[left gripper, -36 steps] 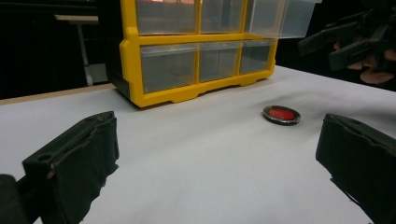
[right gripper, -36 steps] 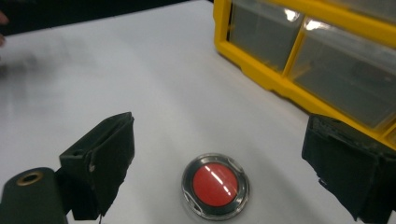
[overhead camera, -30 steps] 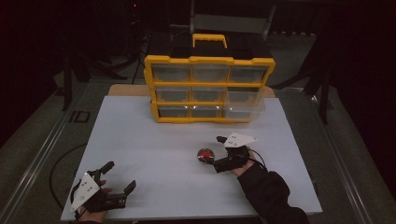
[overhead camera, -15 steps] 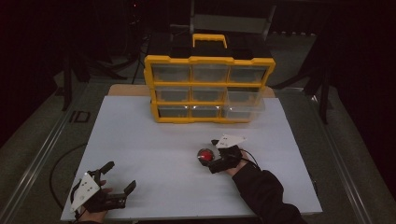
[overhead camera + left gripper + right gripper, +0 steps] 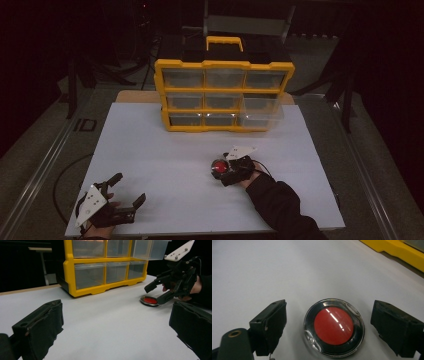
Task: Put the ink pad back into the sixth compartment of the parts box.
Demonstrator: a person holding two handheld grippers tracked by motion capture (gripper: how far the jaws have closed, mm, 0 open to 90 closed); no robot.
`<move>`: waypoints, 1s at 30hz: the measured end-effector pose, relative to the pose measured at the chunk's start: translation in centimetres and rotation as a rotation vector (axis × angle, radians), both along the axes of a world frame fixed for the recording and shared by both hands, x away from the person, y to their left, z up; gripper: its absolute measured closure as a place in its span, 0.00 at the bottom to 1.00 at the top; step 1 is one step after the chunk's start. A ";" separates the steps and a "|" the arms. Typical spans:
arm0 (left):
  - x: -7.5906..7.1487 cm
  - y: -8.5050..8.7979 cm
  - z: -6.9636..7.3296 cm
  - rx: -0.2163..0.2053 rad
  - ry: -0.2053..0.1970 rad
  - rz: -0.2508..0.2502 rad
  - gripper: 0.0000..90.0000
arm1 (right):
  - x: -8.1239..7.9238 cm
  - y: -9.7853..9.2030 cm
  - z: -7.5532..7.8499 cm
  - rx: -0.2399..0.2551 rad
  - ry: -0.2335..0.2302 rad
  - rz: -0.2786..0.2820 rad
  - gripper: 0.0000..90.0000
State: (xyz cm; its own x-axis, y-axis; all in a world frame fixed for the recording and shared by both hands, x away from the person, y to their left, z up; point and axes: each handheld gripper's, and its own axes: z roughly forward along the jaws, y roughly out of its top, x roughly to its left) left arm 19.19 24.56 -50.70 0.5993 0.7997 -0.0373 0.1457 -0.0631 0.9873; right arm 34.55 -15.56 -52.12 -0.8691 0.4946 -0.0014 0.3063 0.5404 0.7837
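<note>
Your right gripper (image 5: 329,325), jaws spread wide and holding nothing, straddles the round red-centred disc (image 5: 334,327) lying flat on the white table (image 5: 165,150) at 12 o'clock; your left gripper (image 5: 122,202), also open and empty, sits well apart

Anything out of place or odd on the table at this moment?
One thing: the organizer's drawer at the right of the middle row is pulled out past the frame, while the others sit flush. Otherwise nothing stands out: the red disc lies flat between the open right gripper's jaws, and the left gripper rests open.
</note>
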 end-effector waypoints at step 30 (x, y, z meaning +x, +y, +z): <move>0.1 0.0 -0.1 -0.001 0.005 -0.001 0.00 | 0.7 0.3 -0.7 -0.087 0.054 0.020 0.33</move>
